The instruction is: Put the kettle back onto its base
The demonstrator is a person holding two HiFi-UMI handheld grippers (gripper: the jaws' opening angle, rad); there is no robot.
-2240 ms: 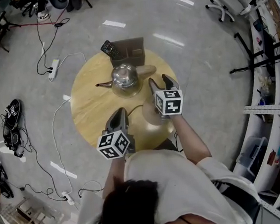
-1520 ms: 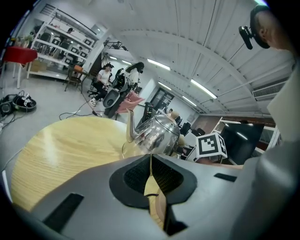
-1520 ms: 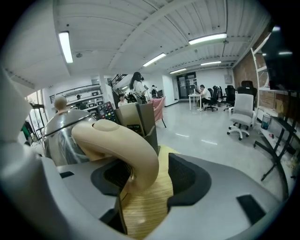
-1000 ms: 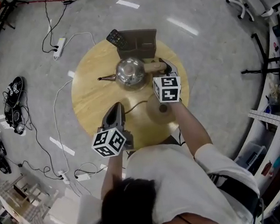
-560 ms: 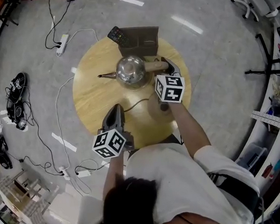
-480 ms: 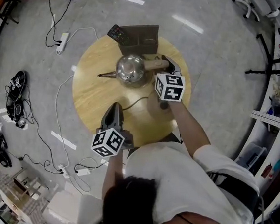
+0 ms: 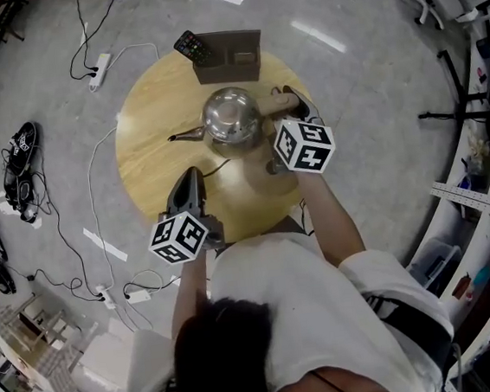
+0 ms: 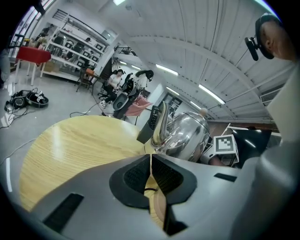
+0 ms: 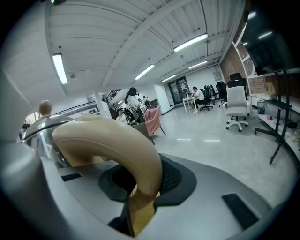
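Raised slightly since a moment ago, our right gripper (image 9: 140,185) clamps the steel kettle's (image 7: 231,114) beige handle (image 9: 112,140). Our left gripper (image 8: 151,161), shut and empty, hovers near its spout (image 7: 182,136). We see the base (image 7: 245,182) between both grippers, on the round table (image 7: 149,149), and a remote (image 7: 192,47) beyond.

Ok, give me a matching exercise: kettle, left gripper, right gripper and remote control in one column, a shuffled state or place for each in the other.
1 kettle
2 left gripper
3 right gripper
4 remote control

A shut on the tan handle
B by the dark box
C shiny steel, spout pointing left in the head view
D shut, empty

Pairs: 1-C, 2-D, 3-A, 4-B
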